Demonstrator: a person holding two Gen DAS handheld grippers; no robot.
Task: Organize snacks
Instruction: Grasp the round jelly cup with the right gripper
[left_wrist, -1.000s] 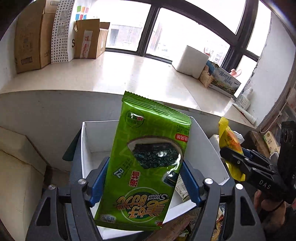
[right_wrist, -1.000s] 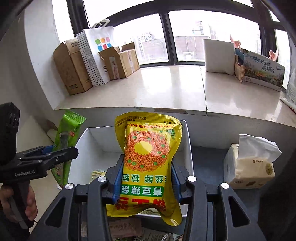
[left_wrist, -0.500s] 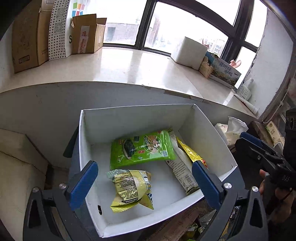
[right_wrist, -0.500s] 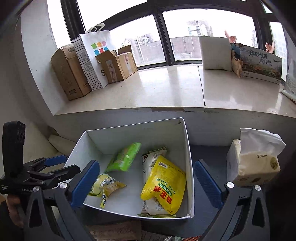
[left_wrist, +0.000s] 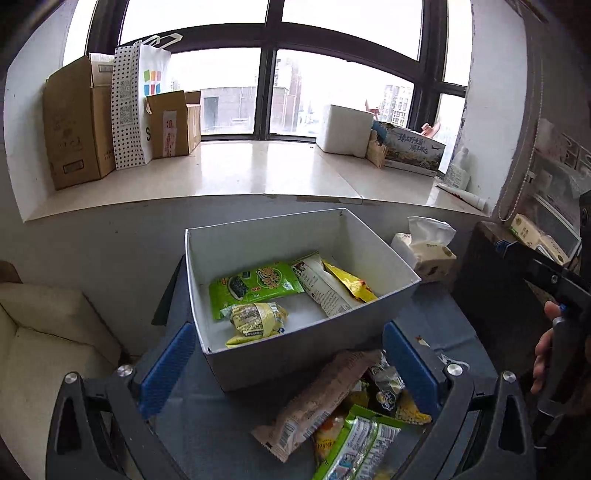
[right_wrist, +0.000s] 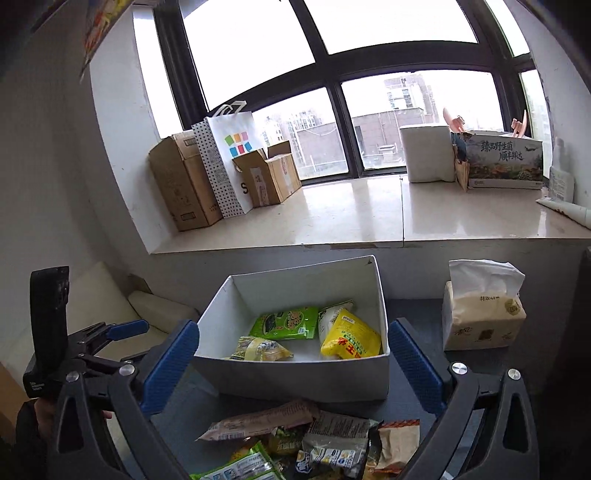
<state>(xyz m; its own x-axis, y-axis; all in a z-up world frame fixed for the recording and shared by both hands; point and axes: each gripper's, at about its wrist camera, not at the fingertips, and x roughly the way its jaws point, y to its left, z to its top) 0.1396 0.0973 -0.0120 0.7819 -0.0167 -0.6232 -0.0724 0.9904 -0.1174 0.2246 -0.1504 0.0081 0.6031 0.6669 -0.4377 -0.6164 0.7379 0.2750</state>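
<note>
Snacks lie inside the white box (left_wrist: 303, 347): in the left wrist view a green seaweed packet (left_wrist: 255, 286) rests against its far wall, a yellow-green packet (left_wrist: 255, 323) just in front. The left tool (left_wrist: 288, 363) has just spread wide and holds nothing; loose packets (left_wrist: 332, 417) lie on the desk (left_wrist: 207, 435) before the box. In the right wrist view, the right tool (right_wrist: 291, 363) has likewise just opened, empty, and a yellow packet (right_wrist: 349, 338) rests against the box's right wall, with a tissue pack (right_wrist: 480, 317) standing right of the box.
</note>
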